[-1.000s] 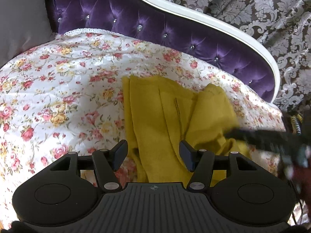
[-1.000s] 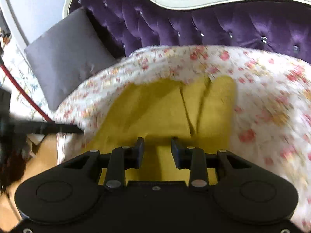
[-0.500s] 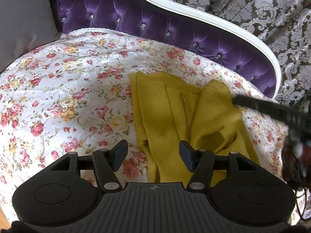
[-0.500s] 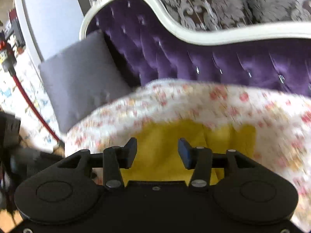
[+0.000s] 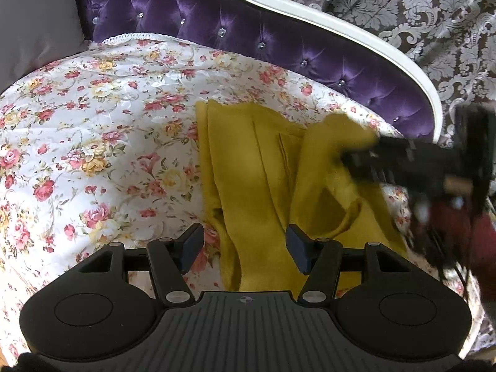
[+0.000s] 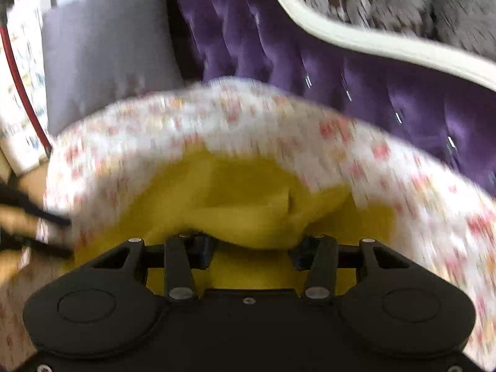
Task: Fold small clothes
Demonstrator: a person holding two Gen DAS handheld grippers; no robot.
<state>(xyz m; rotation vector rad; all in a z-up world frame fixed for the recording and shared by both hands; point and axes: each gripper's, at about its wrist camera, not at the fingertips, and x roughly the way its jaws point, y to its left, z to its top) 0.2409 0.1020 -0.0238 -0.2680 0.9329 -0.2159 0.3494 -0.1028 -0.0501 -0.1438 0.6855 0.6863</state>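
Note:
A mustard-yellow garment [image 5: 257, 170] lies partly folded on a floral bedspread [image 5: 93, 130]. My left gripper [image 5: 245, 238] hovers open over the garment's near edge, its pads apart and touching nothing. My right gripper [image 5: 362, 161] appears in the left wrist view as a blurred black shape at the garment's far right corner. In the blurred right wrist view, my right gripper [image 6: 251, 248] has its jaws wide apart. A fold of the yellow garment [image 6: 248, 204] bulges over and between its fingertips, partly hiding them. The pads do not clearly press on it.
A purple tufted headboard [image 5: 248, 31] with a white frame [image 5: 356, 34] curves behind the bed. A grey cushion [image 5: 34, 31] leans at the far left. A red cable [image 6: 18, 77] hangs left of the bed. Patterned wall covering [image 5: 418, 6] fills the background.
The right gripper's jaws widened, then it swung in onto the garment's far right corner, where cloth now bulges over its tips. The left gripper stayed open, the garment shifting slightly in its view.

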